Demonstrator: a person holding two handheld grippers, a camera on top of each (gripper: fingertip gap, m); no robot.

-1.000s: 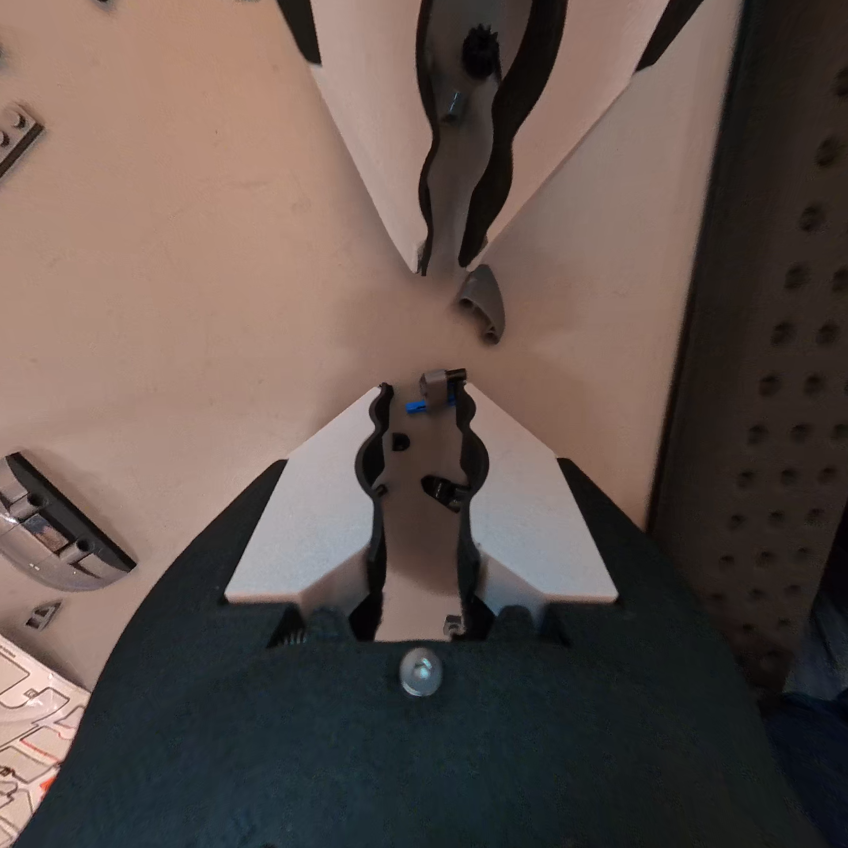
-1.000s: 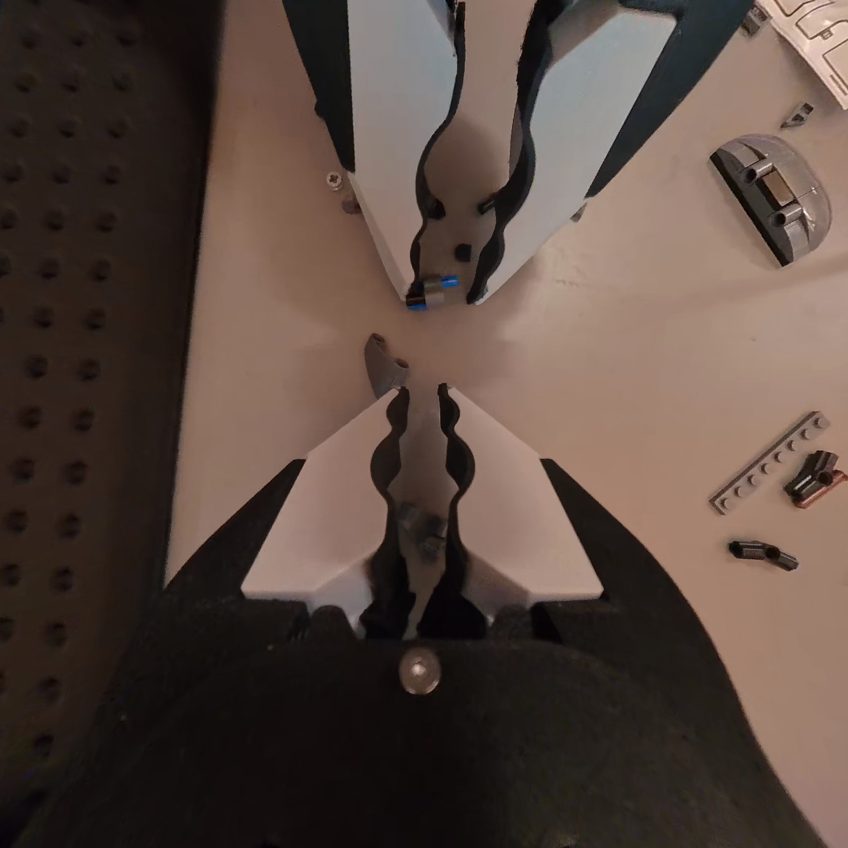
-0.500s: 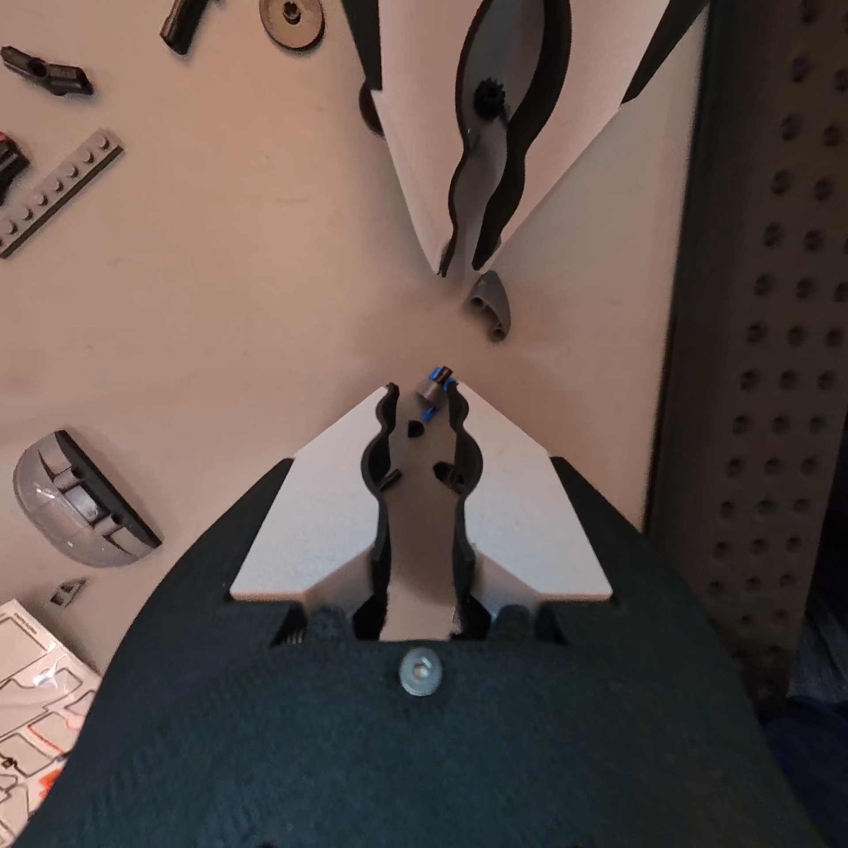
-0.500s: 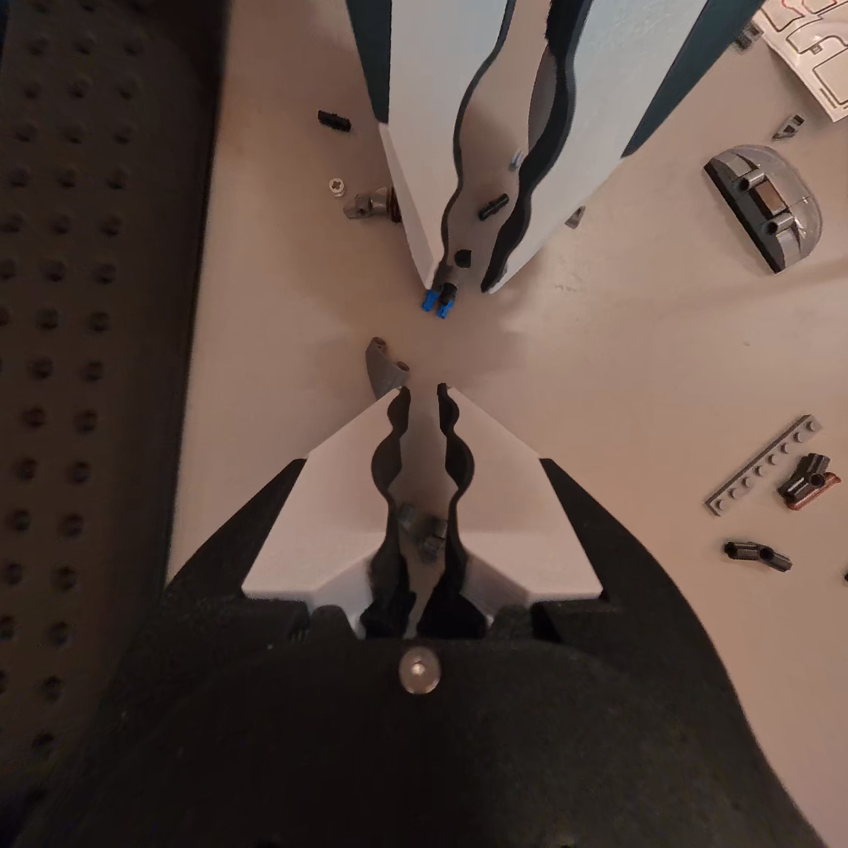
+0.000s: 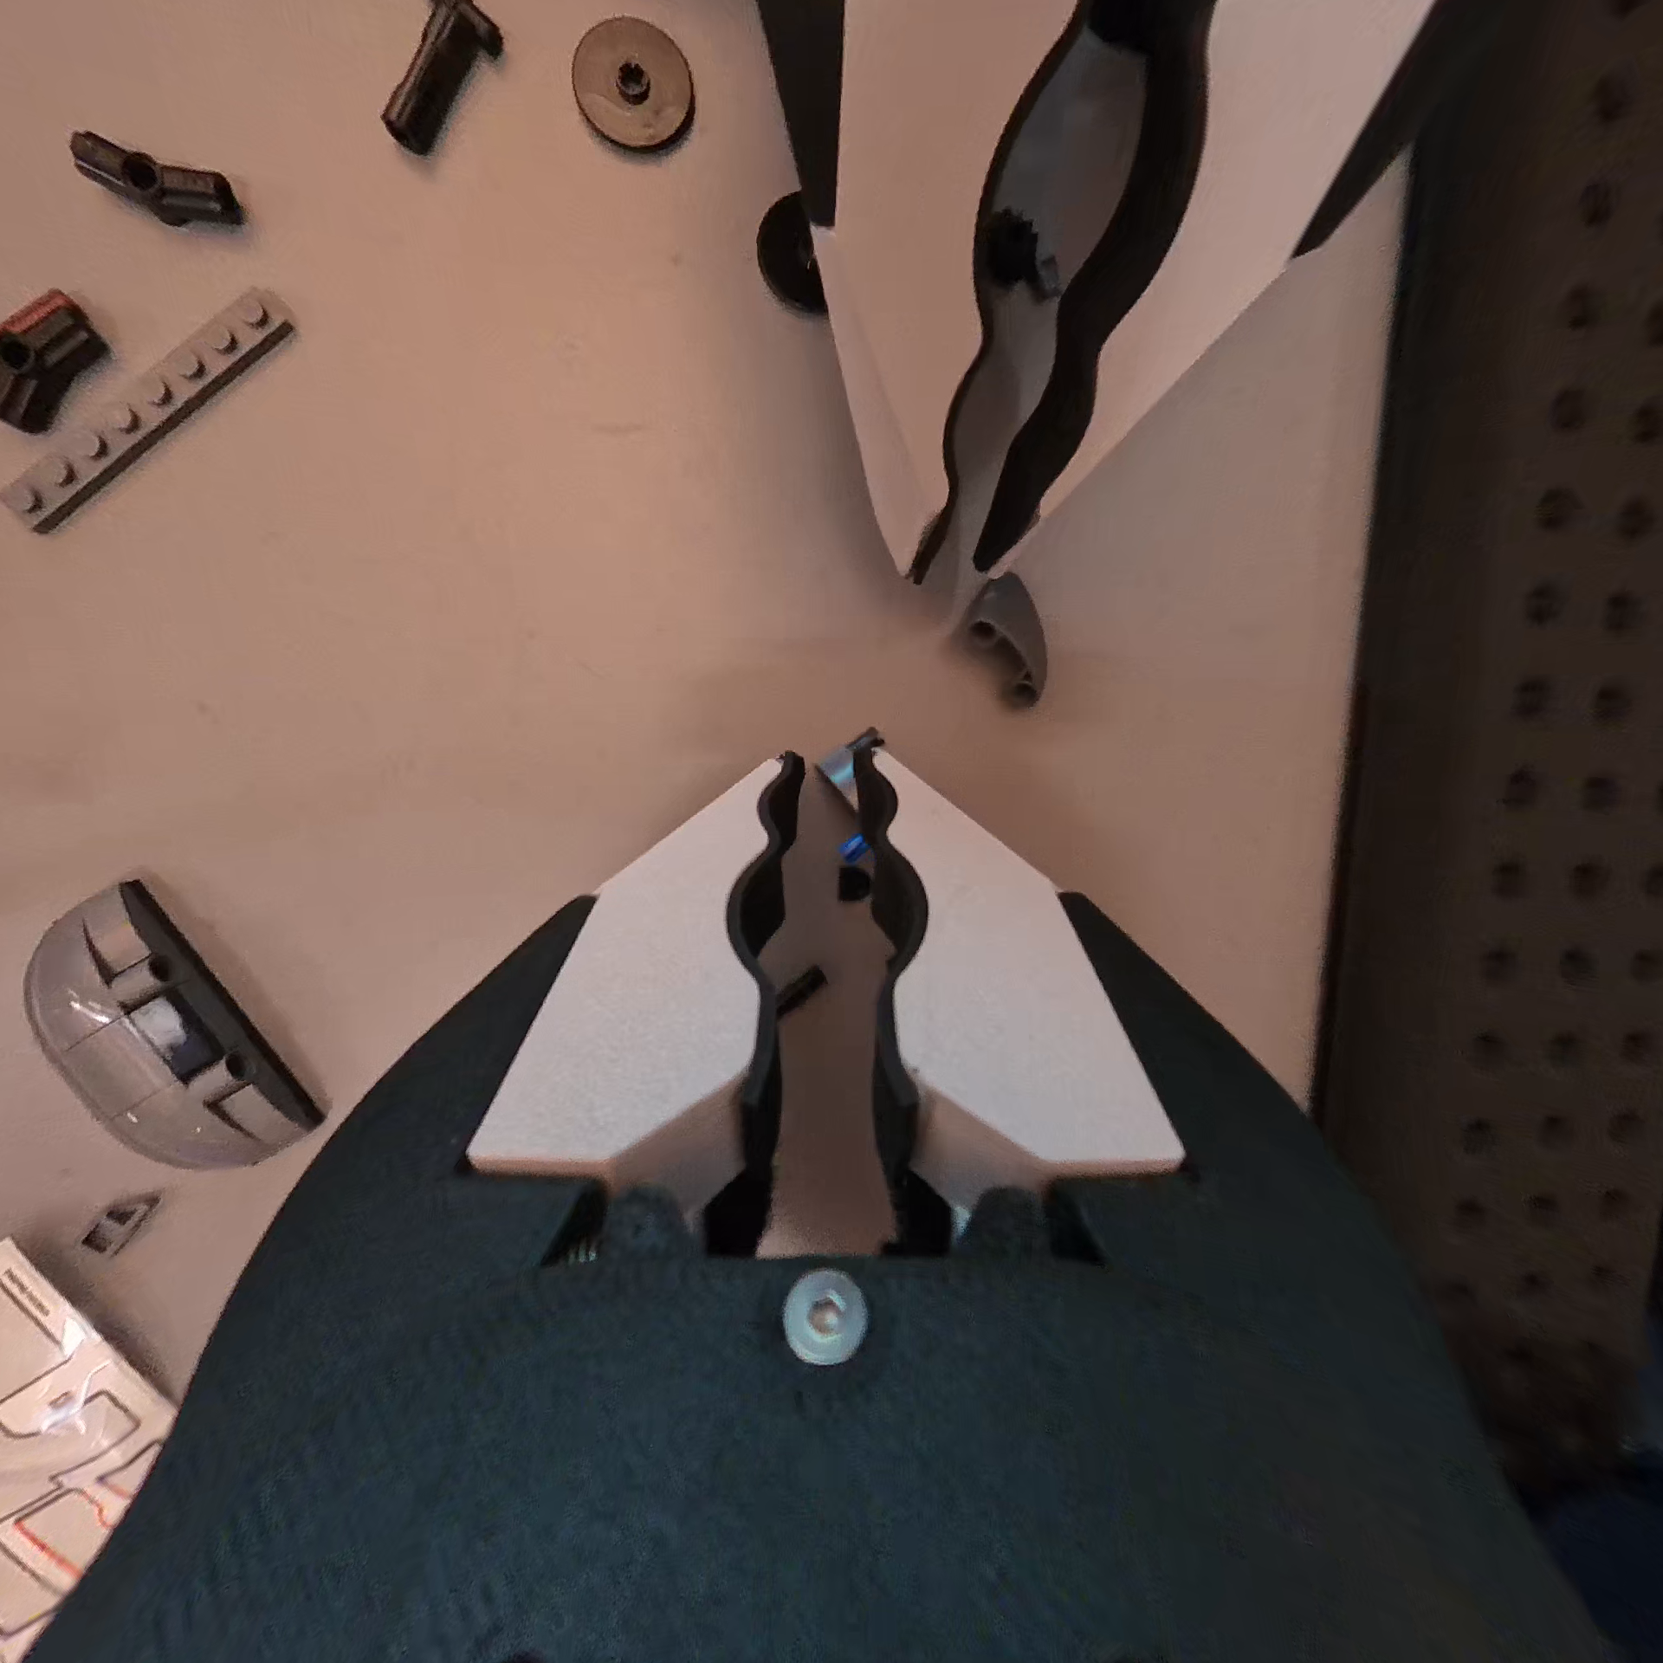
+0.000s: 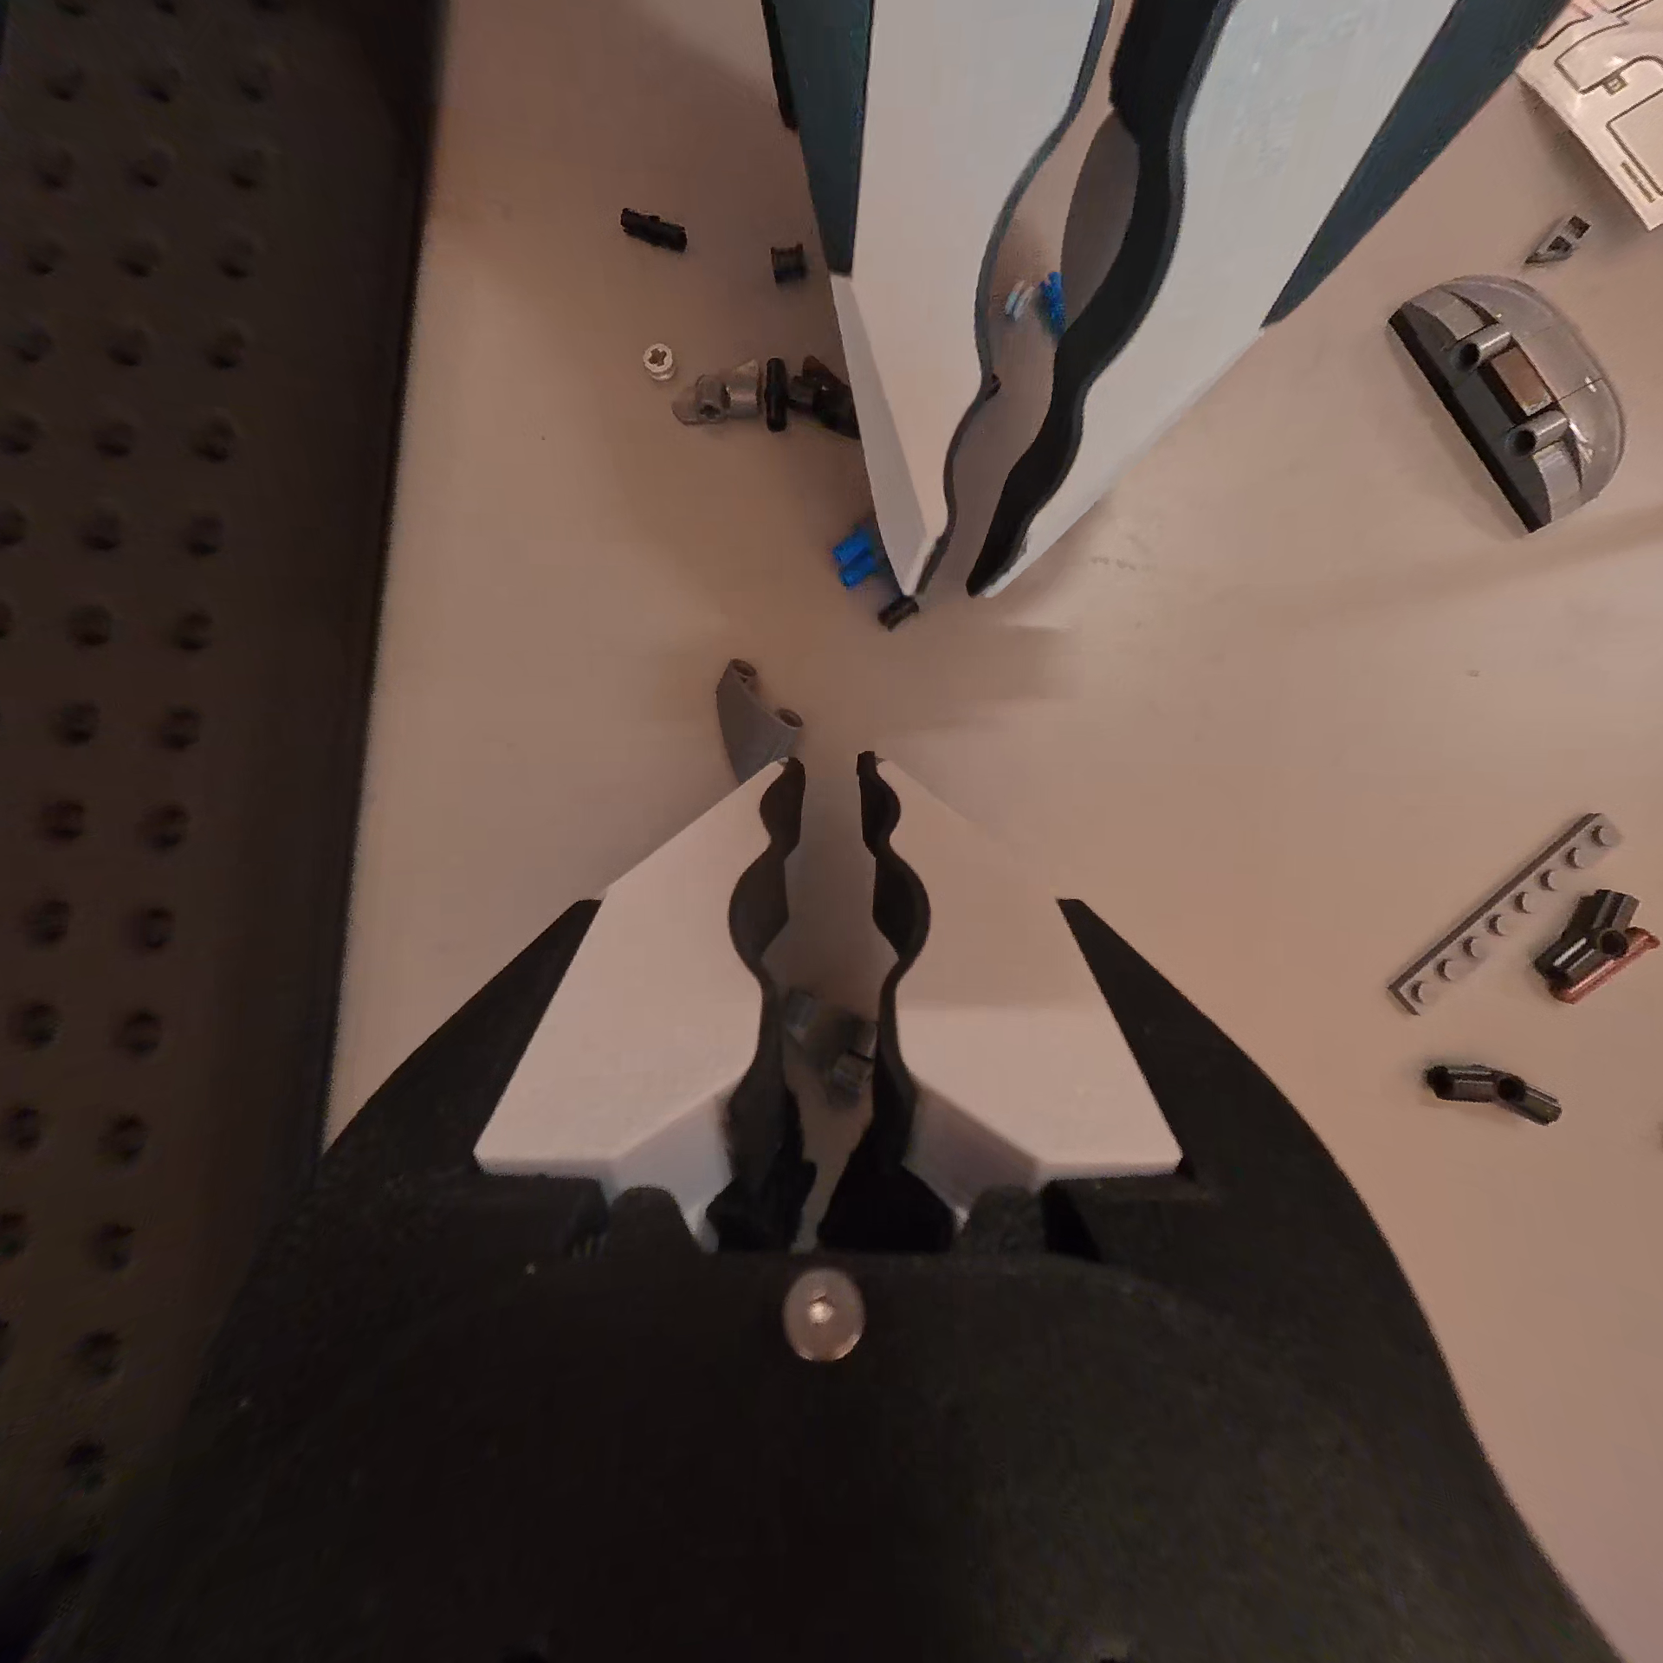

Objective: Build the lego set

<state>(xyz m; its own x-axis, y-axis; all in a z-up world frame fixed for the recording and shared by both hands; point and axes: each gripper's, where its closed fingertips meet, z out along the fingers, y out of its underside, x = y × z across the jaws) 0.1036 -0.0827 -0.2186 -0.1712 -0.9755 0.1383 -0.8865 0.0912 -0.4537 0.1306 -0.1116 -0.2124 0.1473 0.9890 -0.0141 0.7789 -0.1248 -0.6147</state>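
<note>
My left gripper (image 5: 828, 763) points down at the tan table, its jaws nearly together. A small grey connector (image 5: 839, 772) with blue and black pins lies against and partly under its right fingertip. In the right wrist view the blue pins (image 6: 853, 558) stick out beside that finger of the left gripper (image 6: 956, 589), not between the pads. My right gripper (image 6: 830, 760) faces it, tips just right of a curved grey piece (image 6: 751, 729) on the table. It is shut on a small dark grey piece (image 6: 828, 1035) deep between its pads. From the left view that piece shows a black toothed part (image 5: 1017, 247).
A dark perforated mat (image 5: 1530, 720) borders the table. A long grey plate (image 5: 153, 409), black connectors (image 5: 153, 175), a round grey disc (image 5: 634, 85), a grey domed assembly (image 5: 153, 1026) and an instruction sheet (image 5: 54, 1404) lie on the left. Several small loose parts (image 6: 765, 396) lie behind the left gripper. My hands' fingertips stand some 5 cm from each other. The round grey disc (image 5: 634, 85) lies around 11 cm away from my right fingertips.
My left gripper's jaws closed in. The connector turned from lying across the gap to lying along the right finger and slipped to its side. The left gripper pulled back; the right stayed still.
</note>
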